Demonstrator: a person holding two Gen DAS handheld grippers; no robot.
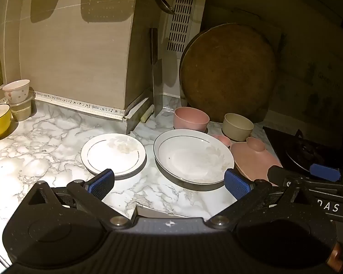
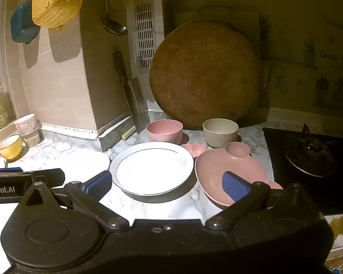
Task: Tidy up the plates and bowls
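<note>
A: In the left wrist view, what step was in hand?

B: By my reading, the very start. Nothing was stacked yet. A small white plate (image 1: 113,154) lay on the marble counter (image 1: 45,137), left of a deeper white plate (image 1: 193,156), the two apart. Far behind that one stood a pink bowl (image 1: 191,118) and a beige bowl (image 1: 237,126), with a pink dish (image 1: 251,157) just to its right, beside the stove (image 1: 308,153).

A: And the left claw (image 1: 169,183)?

B: Its jaws stood wide, empty, hovering near the front edge of the counter. One pad overlapped the small plate's near rim in the picture; I could not tell whether it touched. The other claw's fingers showed at the right edge.

A: What did the right wrist view show?

B: The deeper white plate (image 2: 152,169) sat centre, the pink dish (image 2: 219,173) right of it, a tiny pink saucer (image 2: 193,149) tucked between them at the far side. The pink bowl (image 2: 164,130) and beige bowl (image 2: 220,132) stood in front of a round chopping board (image 2: 205,73). The right claw (image 2: 167,186) was spread fully too, holding nothing, its right pad hanging over the pink dish.

A: The next move?

B: Probably to close on one plate's rim and lift it onto its match; a thin rim calls for a low, level approach.
</note>
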